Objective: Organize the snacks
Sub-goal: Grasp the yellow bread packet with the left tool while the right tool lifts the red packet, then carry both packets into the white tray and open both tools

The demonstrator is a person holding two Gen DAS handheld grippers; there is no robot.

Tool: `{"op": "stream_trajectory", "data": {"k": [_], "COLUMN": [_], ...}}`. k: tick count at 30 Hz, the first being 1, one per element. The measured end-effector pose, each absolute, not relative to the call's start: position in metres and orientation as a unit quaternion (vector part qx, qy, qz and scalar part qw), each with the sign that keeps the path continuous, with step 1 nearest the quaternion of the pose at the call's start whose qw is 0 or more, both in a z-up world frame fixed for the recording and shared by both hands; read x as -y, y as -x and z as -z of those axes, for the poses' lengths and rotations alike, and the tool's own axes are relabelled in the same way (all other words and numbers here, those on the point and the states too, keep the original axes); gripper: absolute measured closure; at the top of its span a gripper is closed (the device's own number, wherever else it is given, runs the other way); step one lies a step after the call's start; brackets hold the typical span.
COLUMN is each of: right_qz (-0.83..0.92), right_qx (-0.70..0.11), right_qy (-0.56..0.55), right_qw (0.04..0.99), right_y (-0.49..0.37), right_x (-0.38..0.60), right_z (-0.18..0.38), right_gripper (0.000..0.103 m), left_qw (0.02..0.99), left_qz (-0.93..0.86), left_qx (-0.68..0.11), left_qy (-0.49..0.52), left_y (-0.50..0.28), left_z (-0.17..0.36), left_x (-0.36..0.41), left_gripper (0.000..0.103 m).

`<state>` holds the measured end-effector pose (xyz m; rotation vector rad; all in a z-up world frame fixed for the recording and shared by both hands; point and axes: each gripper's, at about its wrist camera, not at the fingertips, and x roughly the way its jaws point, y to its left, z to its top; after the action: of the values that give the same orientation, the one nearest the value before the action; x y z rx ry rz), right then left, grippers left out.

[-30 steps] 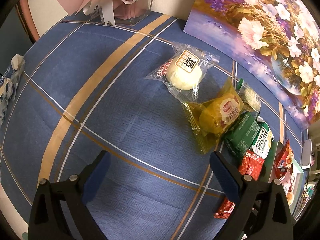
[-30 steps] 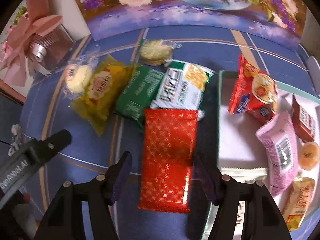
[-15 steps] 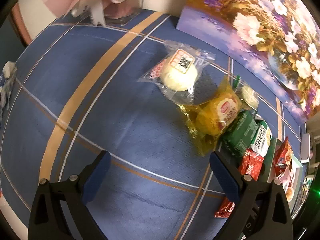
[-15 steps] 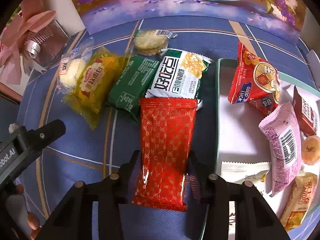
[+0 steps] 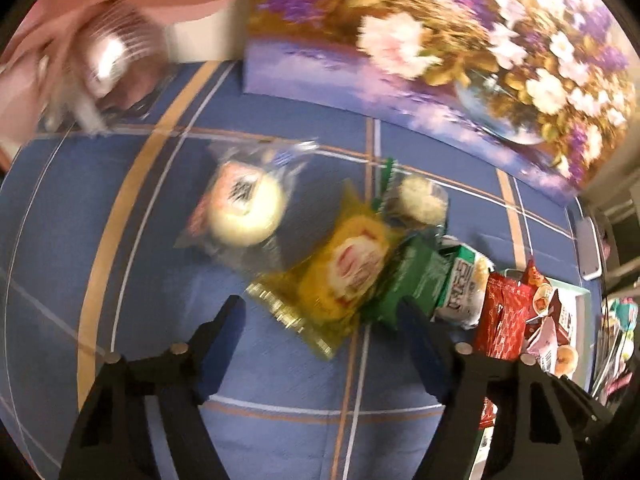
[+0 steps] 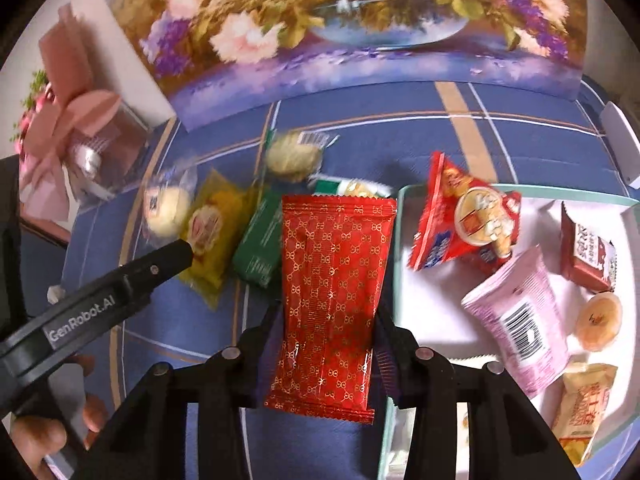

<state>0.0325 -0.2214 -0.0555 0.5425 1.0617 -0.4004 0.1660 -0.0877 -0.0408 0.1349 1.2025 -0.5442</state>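
My right gripper (image 6: 326, 320) is shut on a red patterned snack packet (image 6: 334, 280) and holds it lifted above the blue cloth, just left of the tray (image 6: 404, 292). My left gripper (image 5: 320, 320) is open and empty, its fingers on either side of the near end of a yellow snack packet (image 5: 344, 276); it also shows in the right wrist view (image 6: 120, 280). Beside the yellow packet lie a clear-wrapped bun (image 5: 244, 208), a green packet (image 5: 412, 280), a white-green packet (image 5: 464, 284) and a round cookie packet (image 5: 420, 200). The red packet also shows in the left wrist view (image 5: 500, 320).
The white tray holds a red chip bag (image 6: 468, 220), a pink packet (image 6: 520, 320), a brown packet (image 6: 588, 252), a jelly cup (image 6: 600, 320) and a yellow packet (image 6: 580, 408). A flower painting (image 6: 340, 24) stands behind. A pink gift box (image 6: 80, 140) is at the left.
My right gripper has closed on the red packet and lifted it. My left gripper has swung right and forward toward the yellow packet, still open.
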Motion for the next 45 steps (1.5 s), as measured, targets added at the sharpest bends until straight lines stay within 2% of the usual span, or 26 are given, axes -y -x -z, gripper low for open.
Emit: {"op": "stream_trajectory", "data": {"k": [4,12,22,33,45], "right_qz": [0.193,0.193,0.19,0.197,0.267], "right_qx": [-0.491,-0.488,-0.486,-0.442,-0.415], "right_qy": [-0.266,-0.276,-0.279,-0.288,-0.278], "right_qw": [0.807,0.805,0.806,0.827,0.824], "right_y": [-0.034,-0.042,-0.039,-0.013,0.043], "right_x": [0.233,0.239,0.241,0.25,0.295], "right_z": [0.056,0.061,0.061,0.026,-0.002], "right_gripper": [0.057,0.057,0.057,0.057,0.057], "left_qw": [0.782,0.777,0.788,0.817,0.807], "left_qz": [0.271,0.268,0.25,0.255,0.308], "left_qx": [-0.553,-0.554,-0.549,-0.514,-0.5], "left_qy": [-0.092,-0.133,-0.124,-0.062,-0.06], "left_y": [-0.169,-0.176,-0.177,-0.143,-0.091], "left_z": [0.042,0.06,0.067,0.012,-0.025], "left_x": [0.106,0.13,0.128,0.104,0.144], "left_gripper": [0.043,0.046,0.062,0.064,0.064]}}
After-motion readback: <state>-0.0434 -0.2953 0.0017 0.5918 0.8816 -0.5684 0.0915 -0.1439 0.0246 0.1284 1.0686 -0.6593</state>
